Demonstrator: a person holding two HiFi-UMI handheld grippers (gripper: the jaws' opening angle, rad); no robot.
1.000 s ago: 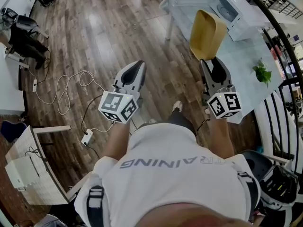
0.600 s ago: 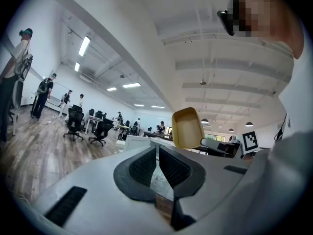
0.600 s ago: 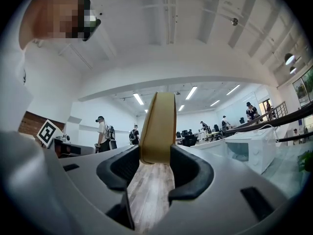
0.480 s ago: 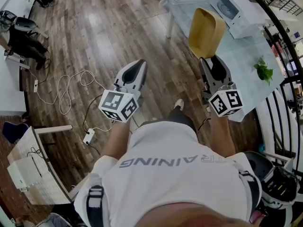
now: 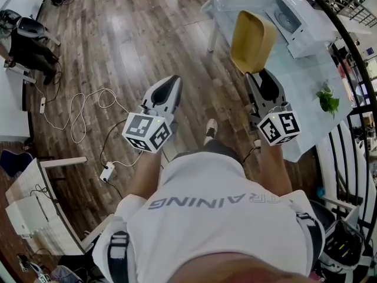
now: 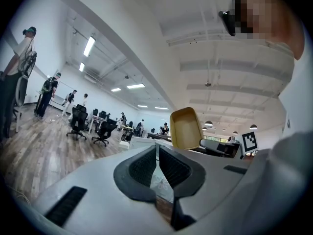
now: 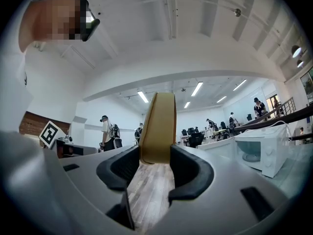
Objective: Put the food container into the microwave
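The food container (image 5: 253, 40), a tan, shallow tray, stands on end in the air, gripped at its lower end by the right gripper (image 5: 260, 75). In the right gripper view the container (image 7: 159, 126) shows edge-on, and the right gripper (image 7: 155, 155) has both pads pressed against its sides. Its hollow side faces left, and the left gripper view looks straight into the container (image 6: 186, 129). It hangs over the left edge of the table (image 5: 294, 81), short of the microwave (image 5: 297, 16), which sits on the far right part of that pale tabletop. From the right gripper's view the microwave (image 7: 261, 153) is off to the right, well apart from the tray.

The left gripper (image 5: 171, 80) is held out level over the wooden floor (image 5: 147, 34), well to the left of the container. Its jaws are together at the tips with nothing between them, as the view along the left gripper (image 6: 157, 153) shows.

A small green plant (image 5: 327, 96) sits on the near right of the table. A white cable (image 5: 82, 108) loops across the floor on the left (it ends near a power strip (image 5: 107, 171)). The person wears a white shirt (image 5: 218, 217).
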